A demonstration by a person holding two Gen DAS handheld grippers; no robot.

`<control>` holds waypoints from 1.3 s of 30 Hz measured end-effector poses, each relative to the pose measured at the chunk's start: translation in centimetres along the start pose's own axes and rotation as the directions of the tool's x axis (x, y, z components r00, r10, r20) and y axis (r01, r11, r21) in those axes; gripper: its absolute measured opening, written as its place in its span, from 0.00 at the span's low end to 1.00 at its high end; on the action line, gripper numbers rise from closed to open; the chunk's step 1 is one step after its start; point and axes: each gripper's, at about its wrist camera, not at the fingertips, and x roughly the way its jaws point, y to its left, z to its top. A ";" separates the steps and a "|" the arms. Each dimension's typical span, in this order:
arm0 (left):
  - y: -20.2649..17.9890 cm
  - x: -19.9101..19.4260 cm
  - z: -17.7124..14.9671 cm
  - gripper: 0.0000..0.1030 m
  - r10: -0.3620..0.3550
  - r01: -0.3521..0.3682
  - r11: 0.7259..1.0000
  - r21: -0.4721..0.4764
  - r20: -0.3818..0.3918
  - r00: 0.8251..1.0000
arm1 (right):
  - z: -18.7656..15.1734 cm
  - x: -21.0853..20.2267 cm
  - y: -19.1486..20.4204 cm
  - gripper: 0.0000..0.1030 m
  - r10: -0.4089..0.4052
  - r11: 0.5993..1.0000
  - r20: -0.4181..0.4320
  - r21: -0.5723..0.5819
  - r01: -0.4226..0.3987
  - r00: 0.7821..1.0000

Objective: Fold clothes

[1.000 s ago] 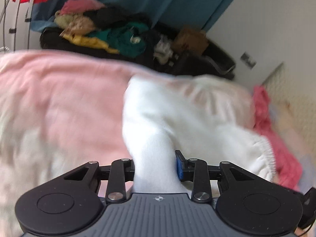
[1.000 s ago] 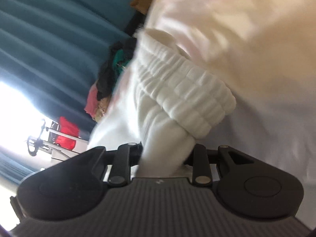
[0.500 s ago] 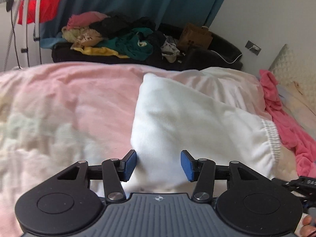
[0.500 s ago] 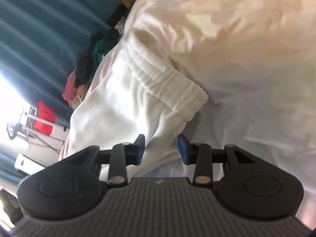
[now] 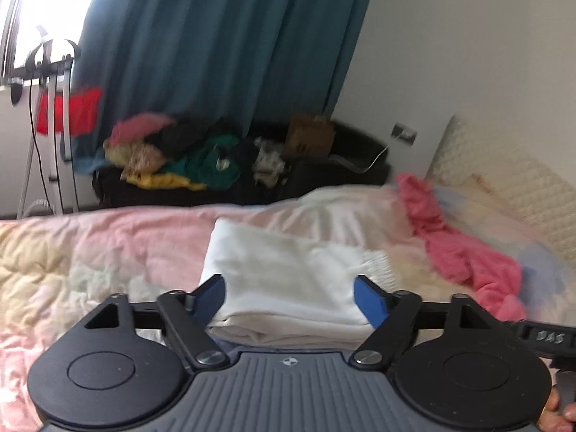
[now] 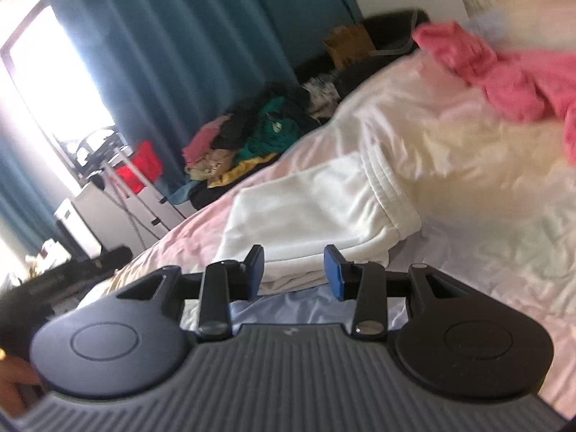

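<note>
Both claws, left claw and right claw, gape empty above the folded white garment on the bed; any retreat should lift clear without snagging layers.

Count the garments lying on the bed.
2. A folded white fleece garment lies mid-bed on the pink quilt, just ahead of both open hand-held grippers. A crumpled pink garment lies further right, near the headboard end. Others may be hidden outside the views.

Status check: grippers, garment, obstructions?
Left gripper open, empty. Right gripper open, empty. White garment folded flat on bed. Pink garment lies beside it, apart.
</note>
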 end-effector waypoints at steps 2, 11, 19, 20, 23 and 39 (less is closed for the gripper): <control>-1.2 -2.8 0.0 0.85 0.000 0.000 1.000 0.018 0.034 0.999 | -0.2 -2.3 1.2 0.39 0.006 0.999 0.018 -0.038 -0.005 1.000; -3.9 -10.6 -2.8 1.00 0.034 -0.045 0.994 0.097 0.111 0.993 | -2.3 -9.6 4.9 0.75 0.017 0.990 0.099 -0.144 -0.003 0.995; -5.4 -16.4 -5.8 1.00 0.064 -0.089 0.986 0.143 0.167 0.984 | -5.4 -11.3 5.8 0.88 0.009 0.983 0.158 -0.180 0.020 0.987; -5.3 -16.8 -6.3 1.00 0.068 -0.092 0.986 0.137 0.175 0.982 | -5.9 -11.2 5.9 0.88 0.010 0.983 0.162 -0.183 0.020 0.987; -4.6 -17.8 -7.5 1.00 0.079 -0.104 0.987 0.119 0.197 0.977 | -7.6 -10.9 6.4 0.88 0.010 0.978 0.185 -0.208 0.029 0.983; -1.0 -16.1 -12.9 1.00 0.172 -0.201 0.972 0.121 0.218 0.961 | -14.7 -6.9 7.9 0.88 -0.051 0.955 0.284 -0.268 0.131 0.957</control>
